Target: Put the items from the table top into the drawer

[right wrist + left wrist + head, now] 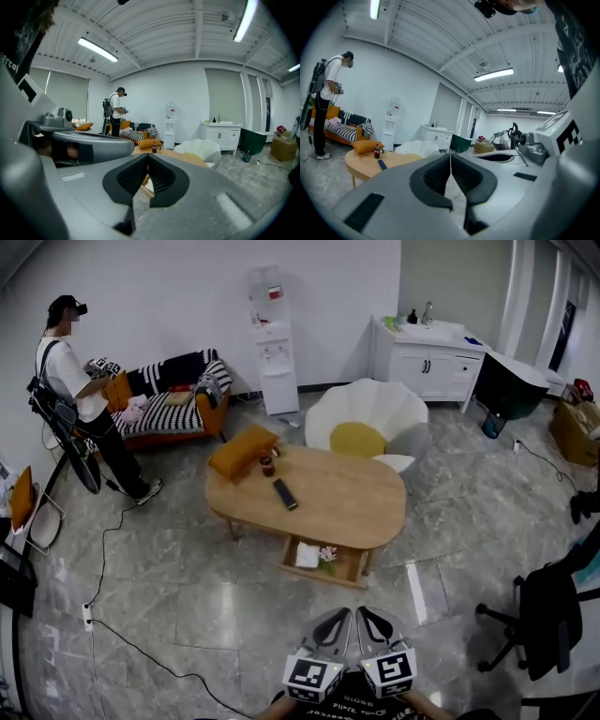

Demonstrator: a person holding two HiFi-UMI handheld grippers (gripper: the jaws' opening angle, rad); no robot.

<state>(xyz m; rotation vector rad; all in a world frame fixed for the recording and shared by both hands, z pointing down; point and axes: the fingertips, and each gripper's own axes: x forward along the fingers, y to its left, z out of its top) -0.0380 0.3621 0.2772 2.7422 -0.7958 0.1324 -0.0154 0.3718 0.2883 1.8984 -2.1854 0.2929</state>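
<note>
An oval wooden table (pixel 347 507) stands mid-room, bearing an orange cushion (pixel 242 453), a small cola bottle (pixel 267 465) and a black remote (pixel 285 494). Its drawer (pixel 352 570) is pulled out toward me, with a white item and a small flower inside. My left gripper (pixel 339 617) and right gripper (pixel 368 615) hang side by side at the bottom edge, well short of the table, both shut and holding nothing. The left gripper view shows the shut left gripper (pixel 450 155), with the bottle (pixel 377 151) and remote (pixel 382 164) far off. In the right gripper view the right gripper (pixel 148 155) is shut below the bottle (pixel 153 147).
A white flower-shaped chair (pixel 367 418) stands behind the table. A person (pixel 80 390) stands at the left by a striped sofa (pixel 173 395). A water dispenser (pixel 275 352) and white cabinet (pixel 427 357) line the back wall. A black office chair (pixel 548 615) is at right. Cables cross the floor.
</note>
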